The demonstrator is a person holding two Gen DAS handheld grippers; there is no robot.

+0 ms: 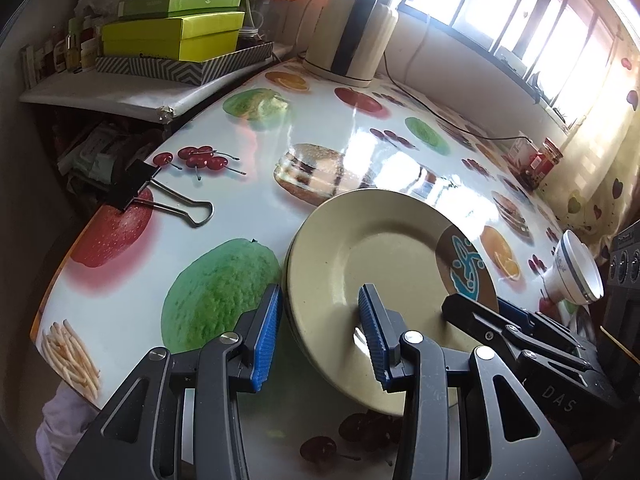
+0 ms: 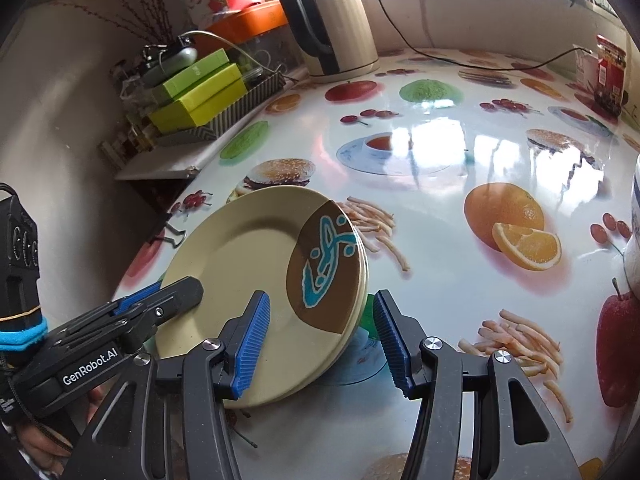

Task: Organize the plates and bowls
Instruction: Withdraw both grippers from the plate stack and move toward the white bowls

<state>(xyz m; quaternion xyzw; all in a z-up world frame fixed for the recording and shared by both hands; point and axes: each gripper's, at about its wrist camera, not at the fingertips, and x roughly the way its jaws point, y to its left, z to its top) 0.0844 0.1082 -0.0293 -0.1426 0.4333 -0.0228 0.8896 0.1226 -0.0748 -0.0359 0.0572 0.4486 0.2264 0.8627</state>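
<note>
Stack of beige plates (image 1: 372, 276) resting on the fruit-print tabletop (image 1: 248, 208) near its front-left corner, brown-and-teal patch on the top plate's right side. Left gripper (image 1: 320, 330) spread apart, straddling the stack's left rim, one pad over the top plate, the other outside the rim. Right gripper (image 2: 320, 338) likewise spread apart across the right rim. White bowl (image 1: 576, 274) lying tipped near the tabletop's right edge. Black binder clip (image 1: 132, 188) clamped on the left edge.

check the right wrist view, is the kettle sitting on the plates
No, the kettle stands far back on the table, apart from the stacked plates.
</note>
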